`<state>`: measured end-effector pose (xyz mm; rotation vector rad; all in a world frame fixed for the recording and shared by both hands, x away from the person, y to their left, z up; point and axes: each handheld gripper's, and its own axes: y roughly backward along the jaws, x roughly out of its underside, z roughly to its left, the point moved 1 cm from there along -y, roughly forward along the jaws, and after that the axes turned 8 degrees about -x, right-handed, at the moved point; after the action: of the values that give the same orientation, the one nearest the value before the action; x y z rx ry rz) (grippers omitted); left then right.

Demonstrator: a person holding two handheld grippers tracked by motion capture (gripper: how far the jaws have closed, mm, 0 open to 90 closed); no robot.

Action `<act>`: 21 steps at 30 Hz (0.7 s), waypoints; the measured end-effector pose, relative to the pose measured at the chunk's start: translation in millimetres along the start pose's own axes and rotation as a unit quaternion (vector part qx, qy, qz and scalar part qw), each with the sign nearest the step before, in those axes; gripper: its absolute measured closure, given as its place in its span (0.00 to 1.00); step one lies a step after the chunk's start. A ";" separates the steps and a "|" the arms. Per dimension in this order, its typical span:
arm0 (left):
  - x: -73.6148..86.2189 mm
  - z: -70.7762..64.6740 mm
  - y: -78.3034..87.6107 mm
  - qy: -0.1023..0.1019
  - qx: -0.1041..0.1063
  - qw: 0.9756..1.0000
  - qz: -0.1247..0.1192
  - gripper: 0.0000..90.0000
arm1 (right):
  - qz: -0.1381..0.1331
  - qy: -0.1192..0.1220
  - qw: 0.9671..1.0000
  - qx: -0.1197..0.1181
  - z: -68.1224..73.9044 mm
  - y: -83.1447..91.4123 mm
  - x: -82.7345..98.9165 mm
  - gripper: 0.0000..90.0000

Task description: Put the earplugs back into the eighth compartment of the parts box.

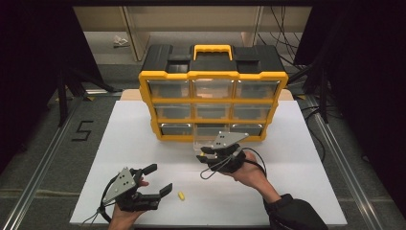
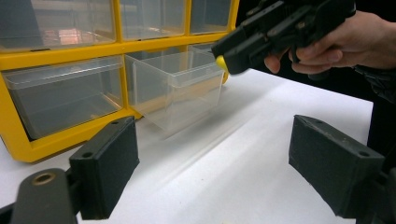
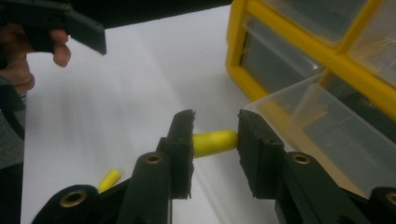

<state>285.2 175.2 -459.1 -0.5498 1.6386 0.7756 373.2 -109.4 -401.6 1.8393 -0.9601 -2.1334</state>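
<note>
Between the right gripper (image 3: 215,144) jaws, a clamped yellow plug (image 3: 214,141) hangs beside the pulled-out drawer (image 3: 322,135): likely dropping in; left gripper (image 1: 151,184) gapes empty near a second plug (image 1: 181,195)

Black hand-held gripper (image 1: 209,154) with grey three-cornered plate, looping cable; dark sleeve (image 1: 294,211).

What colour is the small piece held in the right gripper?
Yellow piece, clearest in the right gripper view.
</note>
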 end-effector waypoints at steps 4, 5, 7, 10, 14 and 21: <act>0.1 0.0 -0.1 0.000 0.000 1.000 0.000 0.17 | -0.017 -0.005 1.000 0.015 -4.7 9.0 -2.8 0.75; 0.0 0.0 -0.1 0.000 0.000 1.000 0.000 0.17 | -0.022 -0.008 1.000 0.019 -6.0 11.0 -3.4 0.75; 0.0 -0.1 -0.2 0.000 0.000 1.000 0.000 0.17 | -0.030 -0.011 0.999 0.026 -9.0 14.3 -4.0 0.75; 0.0 0.0 -0.1 0.000 0.000 1.000 0.000 0.17 | -0.039 -0.017 0.998 0.037 -13.5 18.8 -4.2 0.75; 0.1 -0.2 -0.2 -0.001 0.000 1.000 0.000 0.17 | -0.054 -0.027 0.997 0.056 -21.9 26.4 -4.5 0.75; 0.0 0.0 -0.4 -0.001 0.000 1.000 0.001 0.17 | -0.070 -0.056 0.992 0.084 -36.7 33.0 -0.4 0.74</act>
<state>285.6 174.9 -459.2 -0.5477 1.6378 0.7764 398.3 -148.1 -384.1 1.9344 -1.0977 -2.3242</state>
